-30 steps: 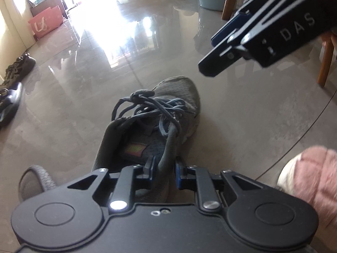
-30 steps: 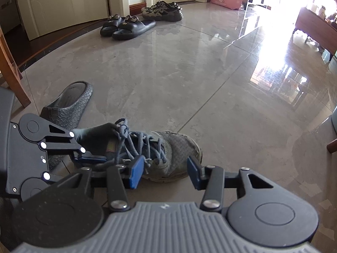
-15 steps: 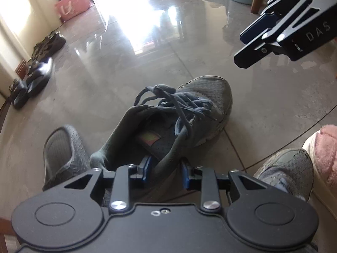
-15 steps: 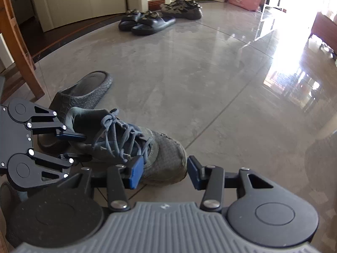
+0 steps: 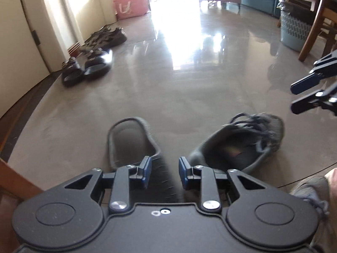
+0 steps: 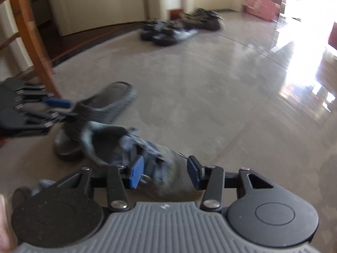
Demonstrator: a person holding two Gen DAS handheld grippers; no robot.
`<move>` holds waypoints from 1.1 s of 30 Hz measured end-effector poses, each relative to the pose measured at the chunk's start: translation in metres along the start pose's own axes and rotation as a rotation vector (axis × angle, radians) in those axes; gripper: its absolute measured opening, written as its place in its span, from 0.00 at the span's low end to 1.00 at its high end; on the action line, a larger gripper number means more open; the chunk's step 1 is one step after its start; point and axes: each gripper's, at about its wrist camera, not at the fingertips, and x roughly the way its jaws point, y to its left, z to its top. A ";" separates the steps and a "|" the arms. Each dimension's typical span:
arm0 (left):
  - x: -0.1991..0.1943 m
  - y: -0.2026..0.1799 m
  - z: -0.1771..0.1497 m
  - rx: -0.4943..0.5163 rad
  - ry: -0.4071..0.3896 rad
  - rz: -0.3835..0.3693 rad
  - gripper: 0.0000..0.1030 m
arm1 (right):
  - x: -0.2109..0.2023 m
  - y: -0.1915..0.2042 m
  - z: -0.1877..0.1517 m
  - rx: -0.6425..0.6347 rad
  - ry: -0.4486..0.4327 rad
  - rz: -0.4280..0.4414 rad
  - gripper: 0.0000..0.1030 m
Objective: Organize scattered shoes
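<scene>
A grey laced sneaker (image 5: 242, 145) lies on the floor tiles, blurred, to the right of my left gripper (image 5: 164, 172). That gripper is open, and the dark upper of a grey slipper (image 5: 130, 139) shows in the gap between its fingers. In the right wrist view the left gripper (image 6: 54, 109) reaches the slipper (image 6: 111, 99) from the left. My right gripper (image 6: 165, 174) is open and hangs low over the sneaker (image 6: 118, 145), near its laces and toe. It also enters the left wrist view as the right gripper (image 5: 303, 94). A second grey sneaker (image 5: 309, 189) lies at the lower right.
Dark sandals and shoes (image 5: 92, 63) are lined up by the wall (image 6: 168, 33), with a pink bag (image 5: 130, 7) beyond them. A wooden chair leg (image 6: 35, 42) stands close on the left. A pale basket (image 5: 292, 29) and chair are at the right.
My left gripper has let go of the sneaker's heel and swung left over the slipper. The sneaker now lies to its right. The right gripper has dropped closer over the sneaker.
</scene>
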 end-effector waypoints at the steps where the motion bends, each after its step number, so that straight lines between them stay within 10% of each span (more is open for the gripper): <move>1: -0.001 0.000 -0.001 0.004 0.004 0.000 0.26 | 0.004 0.009 0.005 -0.030 -0.007 0.024 0.49; 5: 0.001 -0.004 0.003 0.167 0.027 -0.052 0.51 | 0.014 0.029 0.018 -0.069 -0.015 0.081 0.49; 13: 0.054 -0.001 0.026 0.379 0.188 -0.167 0.52 | 0.023 0.029 0.019 -0.097 0.016 0.132 0.49; 22: 0.064 -0.002 0.015 0.251 0.326 -0.160 0.49 | 0.017 0.043 0.007 -0.210 0.071 0.265 0.49; 33: -0.006 0.013 -0.073 -0.017 0.433 -0.162 0.46 | 0.027 0.101 -0.021 -0.476 0.225 0.331 0.44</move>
